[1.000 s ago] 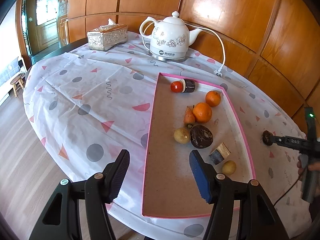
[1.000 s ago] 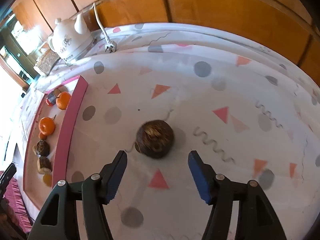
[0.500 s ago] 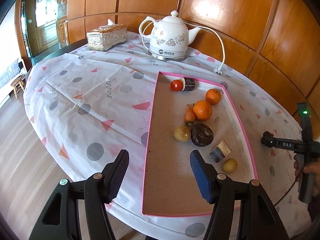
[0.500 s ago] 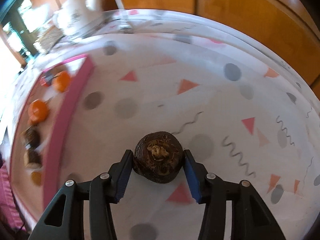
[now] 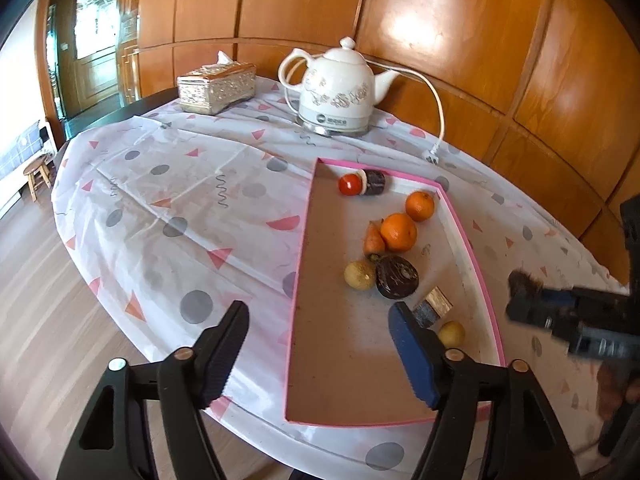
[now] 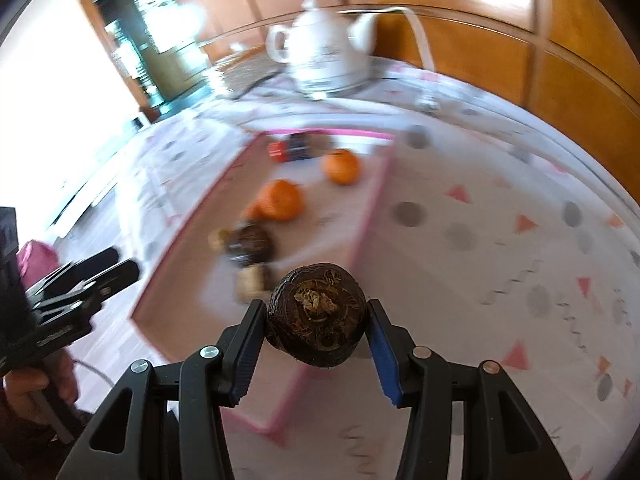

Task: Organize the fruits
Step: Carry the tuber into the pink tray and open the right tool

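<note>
Dark brown, rough-skinned round fruit (image 6: pixel 317 314): pinched between both pads of the right gripper (image 6: pixel 317 332), lifted clear of the tablecloth (image 6: pixel 500 208), over the near right corner of the pink-rimmed tray (image 6: pixel 370 216); a pale dried tuft shows on its upper face. From the left wrist camera the same gripper enters at 3 o'clock, blurred, with a dark lump at its tip

Left gripper (image 5: pixel 316 344): nothing between the jaws, which are spreading apart; it hangs over the tray's near left edge, at 6 o'clock in its own view

Tray contents, left wrist view:
- red tomato (image 5: pixel 349 185) at 12 o'clock, touching a short dark purple piece (image 5: pixel 375 182) with a white cut end
- small orange (image 5: pixel 419 206) near the right wall
- larger orange (image 5: pixel 398 232) just beside a stubby carrot (image 5: pixel 373 241)
- second dark brown round fruit (image 5: pixel 397 277) at centre, touching a pale yellowish round fruit (image 5: pixel 359 275) on its left
- block-shaped piece (image 5: pixel 432 307), dark with a tan face, partly behind the left gripper's blue pad
- small yellow fruit (image 5: pixel 452 334) at 4 o'clock, near the right wall

Table beyond the tray:
- white floral kettle (image 5: pixel 336 92) on its base at 12 o'clock, cord running to an unplugged plug (image 5: pixel 431 157)
- silver embossed tissue box (image 5: pixel 217 87) at 11 o'clock

Person's hand (image 6: pixel 30 390) at 8 o'clock in the right wrist view, holding the left gripper's handle
</note>
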A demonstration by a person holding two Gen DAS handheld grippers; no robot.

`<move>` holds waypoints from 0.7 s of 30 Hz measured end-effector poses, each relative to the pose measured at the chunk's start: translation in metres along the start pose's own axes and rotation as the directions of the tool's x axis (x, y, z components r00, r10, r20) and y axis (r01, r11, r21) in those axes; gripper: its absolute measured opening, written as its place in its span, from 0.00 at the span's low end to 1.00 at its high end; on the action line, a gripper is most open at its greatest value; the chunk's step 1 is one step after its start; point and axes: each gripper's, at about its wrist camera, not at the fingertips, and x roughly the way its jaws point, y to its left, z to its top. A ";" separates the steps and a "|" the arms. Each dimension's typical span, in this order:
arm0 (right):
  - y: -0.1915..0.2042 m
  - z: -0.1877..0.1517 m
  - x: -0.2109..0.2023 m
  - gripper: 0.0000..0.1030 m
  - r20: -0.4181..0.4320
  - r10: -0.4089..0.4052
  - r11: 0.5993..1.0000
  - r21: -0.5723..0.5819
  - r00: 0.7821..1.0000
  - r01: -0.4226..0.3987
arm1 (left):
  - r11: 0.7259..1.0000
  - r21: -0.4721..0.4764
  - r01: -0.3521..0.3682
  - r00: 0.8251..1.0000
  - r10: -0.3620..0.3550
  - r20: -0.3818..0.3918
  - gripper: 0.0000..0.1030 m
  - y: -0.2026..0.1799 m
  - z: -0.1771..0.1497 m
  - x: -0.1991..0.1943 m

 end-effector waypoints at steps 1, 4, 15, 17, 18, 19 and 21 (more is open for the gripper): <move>0.009 0.000 0.002 0.49 -0.007 0.013 1.000 -0.016 1.000 -0.013 | 1.000 -0.009 -0.002 1.000 0.002 0.006 0.73 0.003 0.001 -0.001; 0.031 -0.003 0.006 0.49 -0.022 0.036 0.998 -0.054 0.999 -0.037 | 1.000 -0.029 -0.012 1.000 0.012 0.016 0.73 0.011 0.002 -0.004; 0.063 0.005 0.039 0.54 -0.060 0.075 0.997 -0.031 0.995 -0.076 | 0.998 -0.055 -0.035 0.999 0.038 0.039 0.76 0.025 0.003 -0.007; 0.062 0.004 0.037 0.55 -0.048 0.076 0.997 -0.025 0.996 -0.077 | 0.998 -0.053 -0.038 0.998 0.040 0.039 0.76 0.026 0.002 -0.007; 0.061 0.002 0.035 0.55 -0.044 0.070 0.997 -0.021 0.997 -0.071 | 0.998 -0.052 -0.037 0.998 0.039 0.039 0.76 0.025 0.002 -0.007; 0.060 0.001 0.034 0.55 -0.040 0.065 0.998 -0.016 0.997 -0.066 | 0.998 -0.048 -0.037 0.998 0.039 0.041 0.76 0.024 0.002 -0.006; 0.057 -0.001 0.029 0.55 -0.029 0.054 0.998 -0.008 0.998 -0.054 | 0.999 -0.037 -0.037 0.998 0.039 0.045 0.76 0.021 0.001 -0.007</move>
